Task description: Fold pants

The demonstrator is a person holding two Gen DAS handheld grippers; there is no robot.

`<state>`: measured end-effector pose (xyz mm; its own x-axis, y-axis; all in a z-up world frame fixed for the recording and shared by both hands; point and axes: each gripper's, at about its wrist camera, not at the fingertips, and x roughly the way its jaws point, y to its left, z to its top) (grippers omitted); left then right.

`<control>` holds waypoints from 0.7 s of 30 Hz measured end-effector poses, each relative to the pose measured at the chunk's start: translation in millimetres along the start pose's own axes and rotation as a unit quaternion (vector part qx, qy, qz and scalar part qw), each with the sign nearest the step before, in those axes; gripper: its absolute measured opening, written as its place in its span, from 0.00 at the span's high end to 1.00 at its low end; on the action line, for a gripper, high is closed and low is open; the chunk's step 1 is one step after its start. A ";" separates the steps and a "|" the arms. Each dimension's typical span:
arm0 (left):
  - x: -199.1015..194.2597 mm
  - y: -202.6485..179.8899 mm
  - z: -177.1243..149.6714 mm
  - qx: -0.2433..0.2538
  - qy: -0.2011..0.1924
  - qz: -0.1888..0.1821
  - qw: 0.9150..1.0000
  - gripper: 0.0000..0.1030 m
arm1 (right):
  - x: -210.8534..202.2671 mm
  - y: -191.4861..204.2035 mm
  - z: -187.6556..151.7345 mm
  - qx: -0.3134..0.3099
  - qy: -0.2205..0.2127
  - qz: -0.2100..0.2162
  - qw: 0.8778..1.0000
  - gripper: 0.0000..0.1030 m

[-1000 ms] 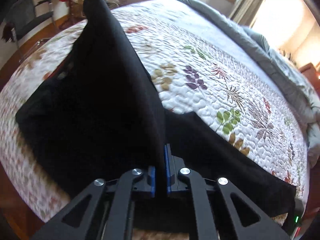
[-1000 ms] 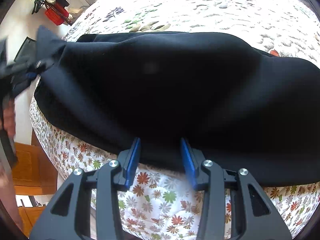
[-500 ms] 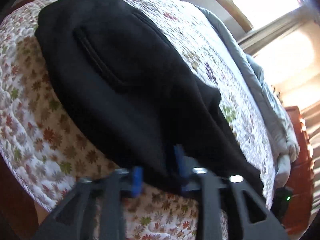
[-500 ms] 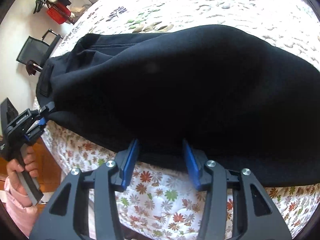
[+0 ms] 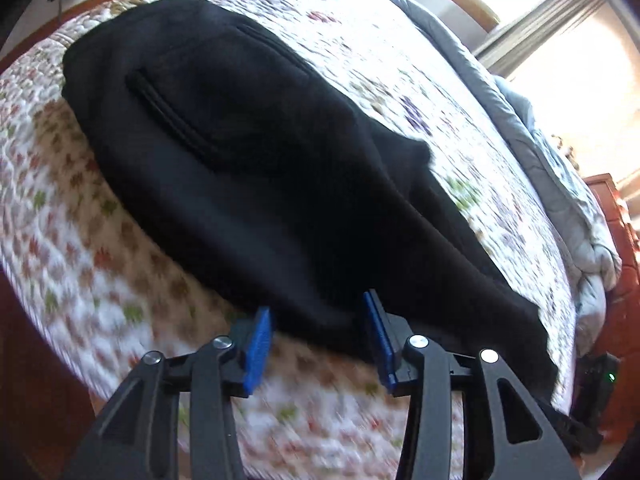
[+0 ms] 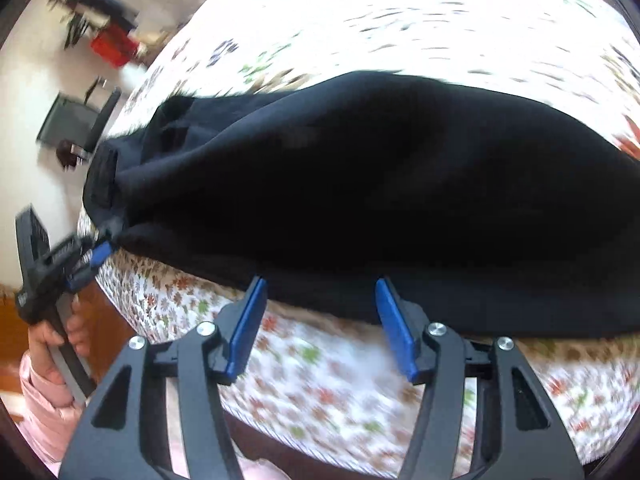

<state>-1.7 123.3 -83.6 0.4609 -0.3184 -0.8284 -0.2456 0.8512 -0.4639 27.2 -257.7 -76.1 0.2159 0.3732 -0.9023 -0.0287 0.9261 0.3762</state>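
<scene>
Both my claws stand released, left claw [image 5: 316, 334] parted and right claw [image 6: 318, 320] still opening, no pad pressing the pants [image 5: 248, 168], which lie folded lengthwise on the quilt [image 5: 60, 240], near edge just ahead of both

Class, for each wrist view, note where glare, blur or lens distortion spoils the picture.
Left wrist: window blows out; the near quilt smears with motion. Right wrist: the far quilt is overexposed, its near edge blurred; the fisheye bows the black pants.
</scene>
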 end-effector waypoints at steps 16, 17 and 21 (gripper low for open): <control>40.8 -67.6 2.8 0.089 0.060 -0.034 0.994 0.55 | 2.0 -33.4 5.5 0.012 0.005 -0.038 0.999 0.44; 36.8 -70.9 7.5 0.088 0.054 -0.040 0.994 0.55 | -2.1 -30.7 10.2 0.012 0.000 -0.023 1.000 0.44; 14.1 -84.0 31.0 0.116 0.014 -0.021 0.993 0.34 | -20.5 -8.3 33.7 -0.019 -0.029 0.015 0.999 0.44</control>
<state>51.9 60.2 -46.5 0.4411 -0.3639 -0.8204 -0.0220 0.9095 -0.4152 55.9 -274.9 -53.7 0.2712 0.3980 -0.8764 -0.0735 0.9164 0.3934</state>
